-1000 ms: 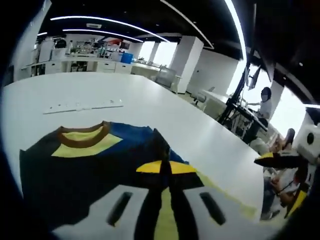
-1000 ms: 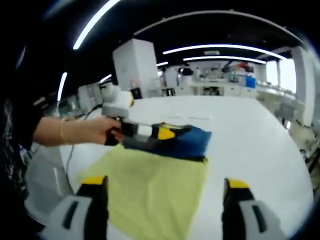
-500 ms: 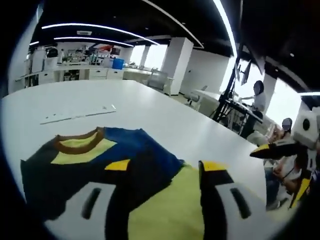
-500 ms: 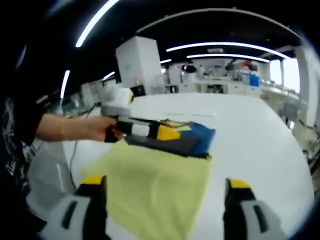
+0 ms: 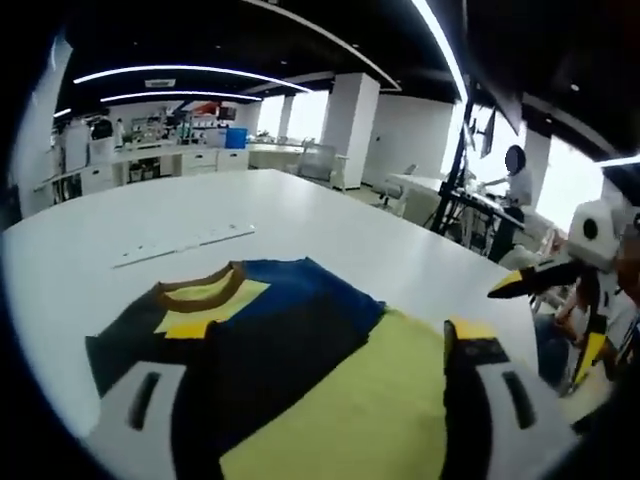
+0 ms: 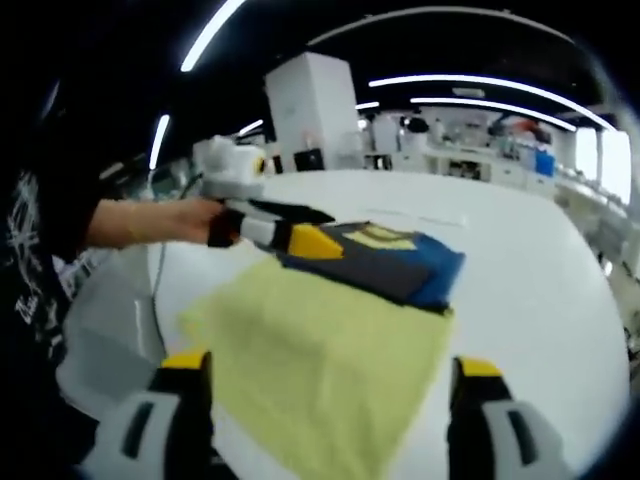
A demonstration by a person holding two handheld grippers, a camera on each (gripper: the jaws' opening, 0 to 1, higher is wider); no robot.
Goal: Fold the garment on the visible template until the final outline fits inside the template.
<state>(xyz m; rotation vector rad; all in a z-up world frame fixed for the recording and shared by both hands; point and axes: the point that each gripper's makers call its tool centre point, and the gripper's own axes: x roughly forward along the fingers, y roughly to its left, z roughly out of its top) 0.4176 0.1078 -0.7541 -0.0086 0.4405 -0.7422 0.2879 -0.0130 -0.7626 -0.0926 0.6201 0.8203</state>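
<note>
Released since a second ago: the garment (image 5: pixel 270 330) fold once pinched by the left gripper (image 5: pixel 320 400), whose jaws are now spread wide with nothing held. The right gripper (image 6: pixel 325 400) is likewise seen wide open and empty, raised over the near edge of the yellow template (image 6: pixel 320 350). The garment, dark navy and blue with a brown collar, is lying folded on the far part of the template, on the white bench (image 5: pixel 300 215). A hand (image 6: pixel 195 220) is seen holding the left gripper at the garment's edge.
</note>
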